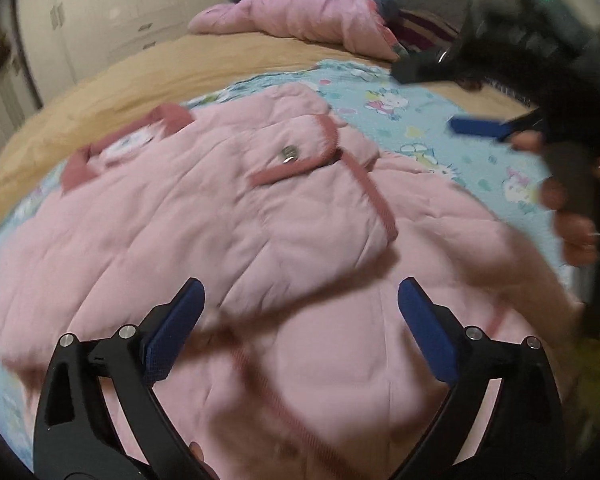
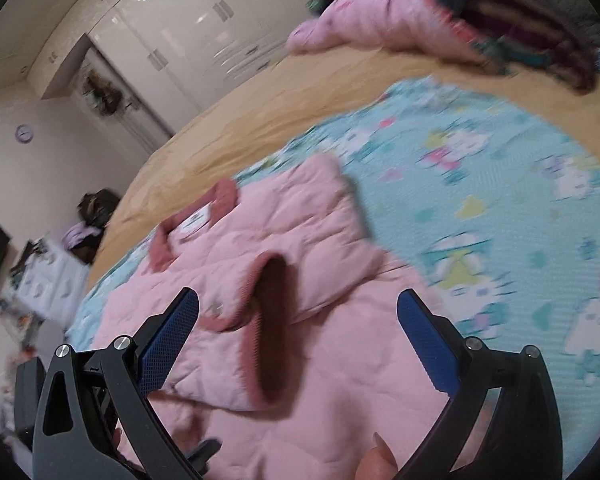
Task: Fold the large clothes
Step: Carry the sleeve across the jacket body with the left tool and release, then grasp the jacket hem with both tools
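Lying on the blue quilt (image 2: 500, 200): pink jacket (image 1: 228, 240), one sleeve (image 2: 292, 248) folded across — padded, soft, likely light; best taken at hem or cuff edge. Left gripper (image 1: 300, 320) tilted down over it, jaws wide, empty. Right gripper (image 2: 298, 328) likewise — wide, nothing held.

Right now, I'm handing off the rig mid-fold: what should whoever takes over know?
Left tongs: open, nothing between the pads, over the pink quilted jacket.
Right tongs: open, empty, above the jacket's folded-in sleeve cuff.
Jacket lies flat on the blue cartoon-print blanket, collar at the far left.
Done: one sleeve is folded across the body.
Left: probably the remaining folds.
A second pink garment lies crumpled at the far end of the bed, apparently unfolded.
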Motion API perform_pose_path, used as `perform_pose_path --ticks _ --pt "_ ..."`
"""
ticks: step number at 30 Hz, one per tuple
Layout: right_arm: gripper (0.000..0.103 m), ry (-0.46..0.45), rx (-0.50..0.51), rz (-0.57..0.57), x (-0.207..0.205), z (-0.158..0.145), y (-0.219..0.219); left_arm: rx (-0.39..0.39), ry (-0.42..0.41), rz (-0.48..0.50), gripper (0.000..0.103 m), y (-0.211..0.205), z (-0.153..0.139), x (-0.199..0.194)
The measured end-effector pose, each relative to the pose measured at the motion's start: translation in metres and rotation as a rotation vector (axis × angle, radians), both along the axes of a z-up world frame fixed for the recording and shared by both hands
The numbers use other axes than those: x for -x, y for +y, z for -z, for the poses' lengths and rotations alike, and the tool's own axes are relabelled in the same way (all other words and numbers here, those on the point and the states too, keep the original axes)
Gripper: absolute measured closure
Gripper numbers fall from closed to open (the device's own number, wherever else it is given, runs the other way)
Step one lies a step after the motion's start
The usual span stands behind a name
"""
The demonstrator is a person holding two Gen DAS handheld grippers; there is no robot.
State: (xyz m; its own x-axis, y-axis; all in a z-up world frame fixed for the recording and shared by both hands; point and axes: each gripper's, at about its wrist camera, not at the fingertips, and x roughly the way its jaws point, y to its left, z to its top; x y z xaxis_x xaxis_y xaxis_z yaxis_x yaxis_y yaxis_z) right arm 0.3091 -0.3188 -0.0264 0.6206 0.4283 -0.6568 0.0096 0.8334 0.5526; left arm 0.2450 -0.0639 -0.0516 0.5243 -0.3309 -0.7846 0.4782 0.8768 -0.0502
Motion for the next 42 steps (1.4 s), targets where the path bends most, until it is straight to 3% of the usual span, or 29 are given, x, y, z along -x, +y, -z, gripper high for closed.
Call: perform_pose_path --ticks 2,6,11,16,17,19,25,28,35,42 --pt "0.004 0.044 -0.033 -0.024 -0.013 0.011 0.013 0.064 0.004 -0.049 0.010 0.030 -0.010 0.003" --pt "0.004 0.070 -0.055 -0.071 -0.030 0.021 0.042 0.046 -0.064 -0.237 0.009 0.107 -0.032 -0.005" --pt "0.006 0.098 -0.072 -0.060 -0.046 0.029 0.060 0.060 -0.088 -0.508 0.009 0.208 -0.053 -0.029" --pt "0.061 0.092 -0.011 -0.064 -0.060 0.033 0.070 0.082 -0.111 -0.658 0.009 0.266 -0.069 -0.041" --pt "0.077 0.075 0.002 -0.070 -0.059 0.030 0.071 0.087 -0.116 -0.668 0.009 0.270 -0.070 -0.042" --pt "0.091 0.007 0.038 -0.098 -0.058 0.014 0.073 0.105 -0.122 -0.686 0.009 0.279 -0.072 -0.048" --pt "0.092 -0.276 0.217 -0.216 -0.064 -0.085 0.094 0.138 -0.124 -0.713 0.009 0.282 -0.079 -0.065" --pt "0.093 -0.344 0.279 -0.247 -0.081 -0.112 0.101 0.157 -0.098 -0.691 0.009 0.267 -0.075 -0.078" --pt "0.093 -0.306 0.331 -0.250 -0.115 -0.094 0.107 0.194 0.032 -0.626 0.010 0.230 -0.026 -0.107" --pt "0.092 -0.252 0.362 -0.227 -0.121 -0.063 0.103 0.141 0.100 -0.567 0.043 0.208 0.010 -0.109"
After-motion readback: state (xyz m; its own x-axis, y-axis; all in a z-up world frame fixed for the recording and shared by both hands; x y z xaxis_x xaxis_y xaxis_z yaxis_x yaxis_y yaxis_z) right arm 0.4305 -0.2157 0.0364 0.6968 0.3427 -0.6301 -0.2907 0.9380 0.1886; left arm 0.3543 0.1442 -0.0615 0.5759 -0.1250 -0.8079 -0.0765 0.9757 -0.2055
